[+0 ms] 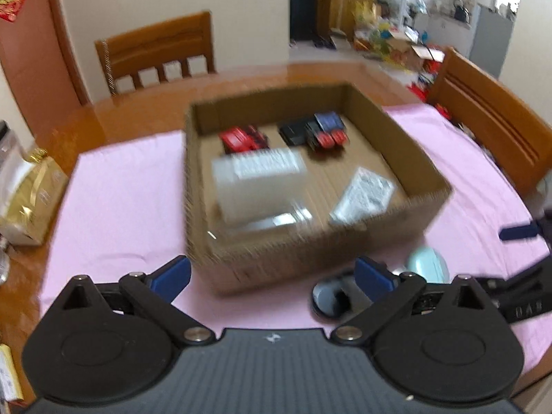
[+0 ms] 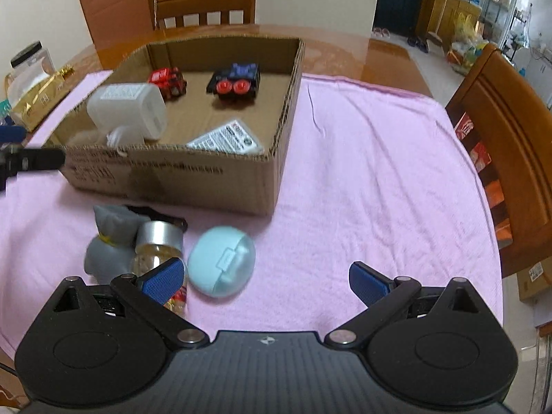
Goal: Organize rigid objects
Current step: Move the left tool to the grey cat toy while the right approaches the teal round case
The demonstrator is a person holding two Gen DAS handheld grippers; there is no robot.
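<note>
Soft daylight fills the room, coming from the bright back room beyond the jaws, where the windows wash out to white. It leaves a sheen on the bare wooden table (image 2: 345, 57) past the cardboard box (image 1: 310, 252). Shadows are faint, only a thin dark line under the box. The left wrist view is smeared with motion blur, worst on the box ahead of the jaws; the right view is sharper. Both bend hard at the edges, with black corners.

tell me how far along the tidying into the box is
Done: two toy cars, a white bottle and a packet sit in the cardboard box. In hand: nothing; both tools are open. Left on the cloth: the blue case, jar and grey item.
</note>
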